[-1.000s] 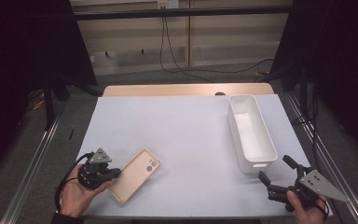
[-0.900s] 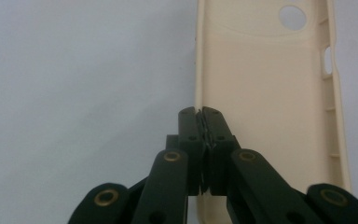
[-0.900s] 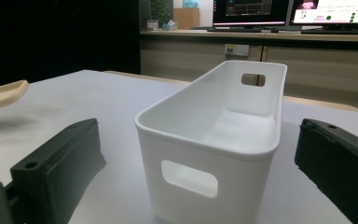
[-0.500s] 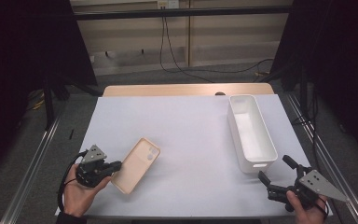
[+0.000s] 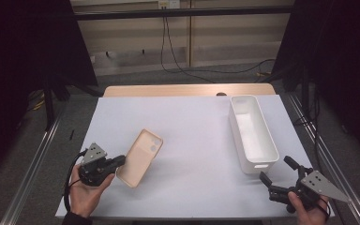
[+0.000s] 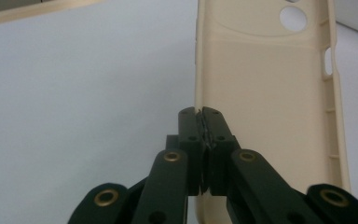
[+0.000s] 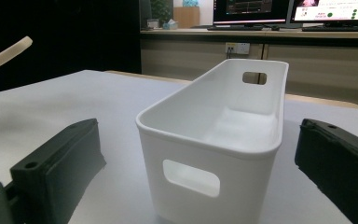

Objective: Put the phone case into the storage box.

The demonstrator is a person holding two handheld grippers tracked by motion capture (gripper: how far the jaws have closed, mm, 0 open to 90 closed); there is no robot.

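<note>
Left gripper (image 5: 121, 162) clamped on beige silicone phone case (image 5: 140, 157), lifted; next carry toward white plastic bin (image 5: 253, 133) at 3 o'clock. Right gripper (image 5: 276, 176) open, idle.

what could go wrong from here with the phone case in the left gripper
1. The left gripper pinches only the thin side edge of the phone case, so the case could twist or slip out.
2. The white bin stands across the table, so that is a long carry on a weak grip.
3. The right gripper sits open near the bin and might nudge it.

Beige phone case (image 5: 139, 157), tilted off table
</note>
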